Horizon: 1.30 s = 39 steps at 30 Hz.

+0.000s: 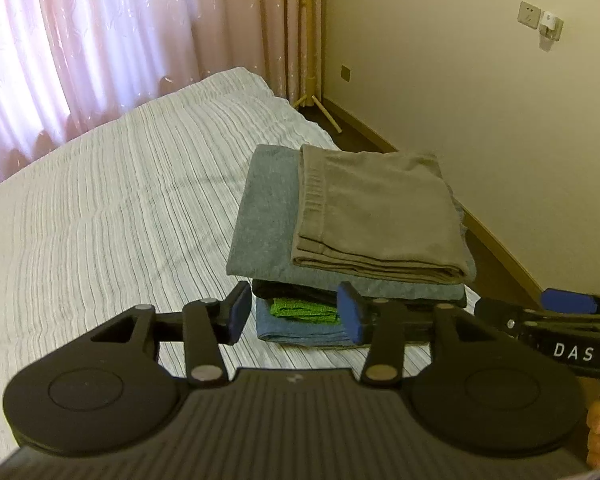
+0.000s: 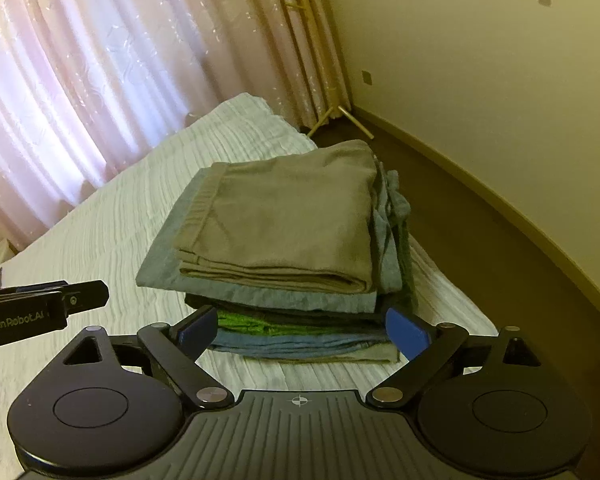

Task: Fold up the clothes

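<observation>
A bed (image 1: 100, 208) covered in white ribbed fabric with thin grey stripes carries everything here. Pink sheer curtains (image 1: 80, 40) hang behind its far edge, and a cream wall (image 1: 460, 80) with sockets runs beyond its right edge.

The left tool (image 1: 294, 316), black with blue pads, hangs above the bed with its jaws parted to a middling gap and nothing between the pads; through that gap the lower layers of the pile show. Fingers (image 1: 598, 420) of a person show at the lower right corner of this view.

The stack of folded clothes (image 1: 352, 248) sits near the right edge of the bed. On top lies a folded tan-brown garment (image 2: 284, 224), squared up on a wider folded grey knit garment (image 1: 260, 216). Under these come a dark layer, a bright green textured cloth (image 1: 304, 310), and a blue denim-like piece (image 2: 300, 342) at the bottom.

The right tool (image 2: 304, 332) stands with its jaws spread wide and empty, clear of the pile, just in front of it.
</observation>
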### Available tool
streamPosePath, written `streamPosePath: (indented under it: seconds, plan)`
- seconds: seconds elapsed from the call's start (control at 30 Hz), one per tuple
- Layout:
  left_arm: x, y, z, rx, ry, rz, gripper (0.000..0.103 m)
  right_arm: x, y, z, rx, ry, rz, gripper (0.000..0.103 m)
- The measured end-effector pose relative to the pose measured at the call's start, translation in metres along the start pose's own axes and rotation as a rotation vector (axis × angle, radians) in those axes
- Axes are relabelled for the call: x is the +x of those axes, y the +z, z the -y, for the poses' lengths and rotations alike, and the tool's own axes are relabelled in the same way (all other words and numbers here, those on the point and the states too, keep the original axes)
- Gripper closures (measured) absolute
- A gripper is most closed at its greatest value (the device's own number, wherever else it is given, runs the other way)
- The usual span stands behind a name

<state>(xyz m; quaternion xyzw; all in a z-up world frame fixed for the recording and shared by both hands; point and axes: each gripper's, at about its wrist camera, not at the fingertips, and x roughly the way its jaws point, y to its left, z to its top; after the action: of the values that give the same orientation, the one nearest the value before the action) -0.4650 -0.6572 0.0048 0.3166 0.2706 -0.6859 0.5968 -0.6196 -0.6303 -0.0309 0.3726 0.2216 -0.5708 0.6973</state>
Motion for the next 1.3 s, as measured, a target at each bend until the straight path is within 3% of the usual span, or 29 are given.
streamPosePath:
  seconds: [0.13, 0.77, 1.3]
  plan:
    - [-0.013, -0.007, 0.000, 0.005, 0.005, 0.007, 0.057, -0.012, -0.007, -0.004, 0.002, -0.020, 0.006, 0.001]
    - [-0.054, -0.042, -0.003, 0.050, 0.037, 0.033, 0.040, -0.047, -0.043, -0.030, -0.019, -0.087, -0.003, 0.001]
    - [-0.054, -0.061, 0.001, 0.067, 0.022, -0.008, 0.040, -0.050, -0.064, -0.033, -0.022, -0.109, -0.043, 0.001]
